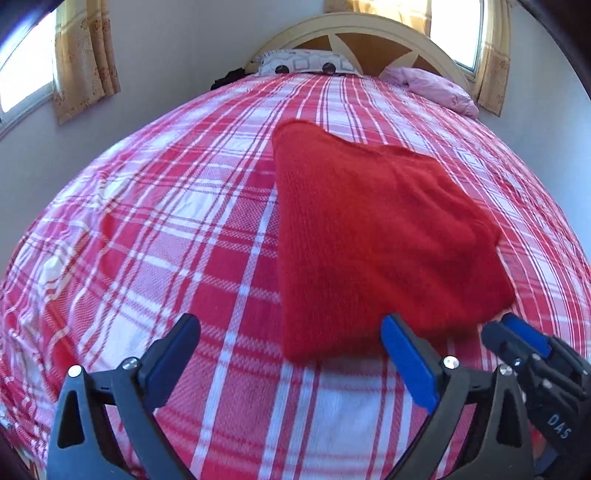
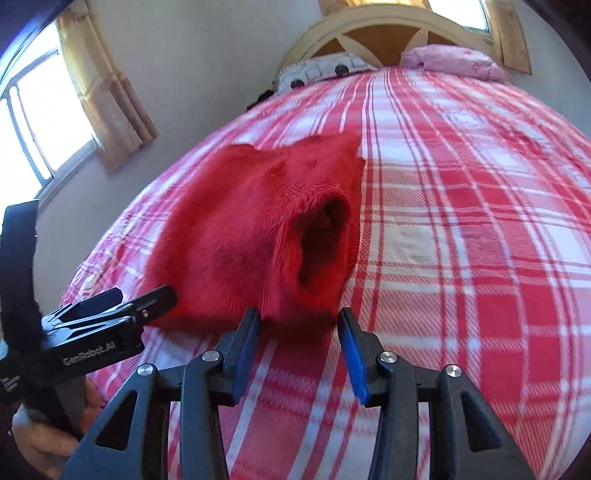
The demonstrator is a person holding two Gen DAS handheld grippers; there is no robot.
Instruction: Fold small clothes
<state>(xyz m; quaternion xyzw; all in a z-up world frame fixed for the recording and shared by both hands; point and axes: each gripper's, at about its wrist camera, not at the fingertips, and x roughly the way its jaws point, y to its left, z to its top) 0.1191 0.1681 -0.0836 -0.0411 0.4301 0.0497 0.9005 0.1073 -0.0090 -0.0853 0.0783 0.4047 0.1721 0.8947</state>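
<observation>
A red knitted garment [image 1: 369,236] lies folded on the plaid bed; in the right wrist view [image 2: 243,236] it shows a dark sleeve or neck opening facing the camera. My left gripper [image 1: 291,328] is open and empty, its jaws wide apart just short of the garment's near edge. It also shows in the right wrist view [image 2: 136,299], at the left. My right gripper [image 2: 301,317] is open and empty, its fingertips at the garment's near edge. It shows at the lower right of the left wrist view [image 1: 506,328].
The bed [image 1: 147,240] has a red and white plaid cover. At its head are a patterned pillow [image 1: 303,62], a pink pillow [image 1: 436,86] and a curved headboard [image 1: 369,35]. Curtained windows [image 1: 22,81] stand on the walls on both sides.
</observation>
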